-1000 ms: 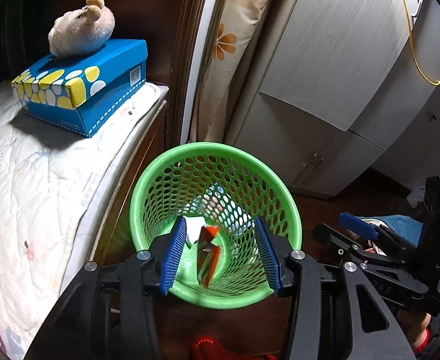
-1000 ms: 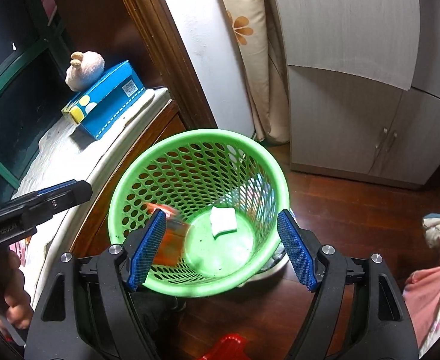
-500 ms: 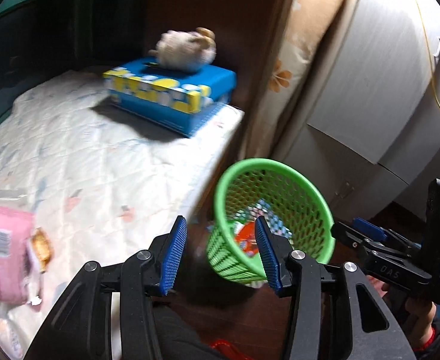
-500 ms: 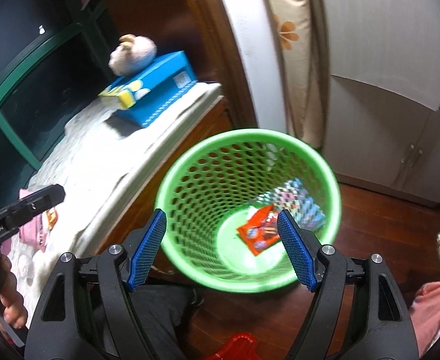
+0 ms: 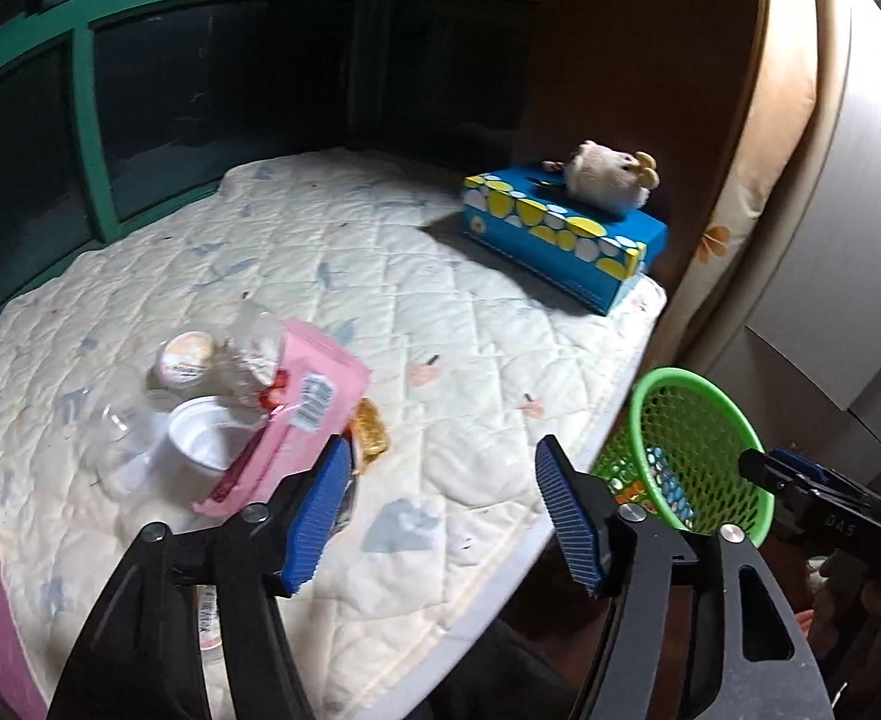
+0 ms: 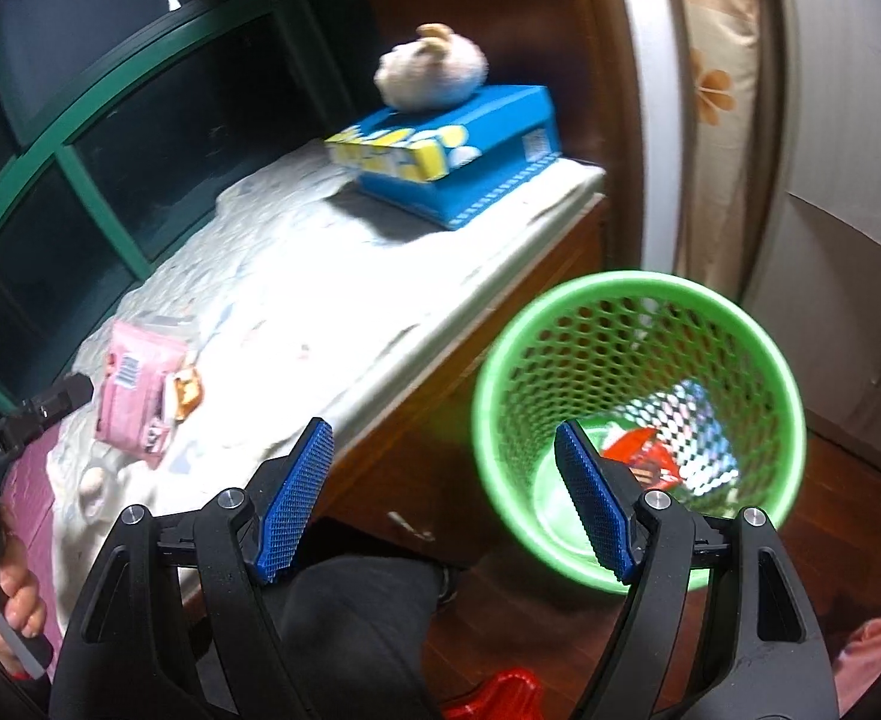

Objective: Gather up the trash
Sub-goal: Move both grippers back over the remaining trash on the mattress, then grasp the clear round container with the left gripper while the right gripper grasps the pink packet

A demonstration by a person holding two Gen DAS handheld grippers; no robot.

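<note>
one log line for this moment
left gripper: jaws just opened, empty | right gripper: open, empty | wrappers in bin | pink pack on bed

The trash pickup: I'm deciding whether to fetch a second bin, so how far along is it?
Partly done. The green basket already holds a red wrapper and a patterned packet. Nothing is in hand: the left tongs have just been opening and are empty, as are the right tongs. Left on the quilt: a pink packet, a white cup and clear plastic.

text: "DAS" | on: right hand-held gripper [image 5: 824, 516]
</note>
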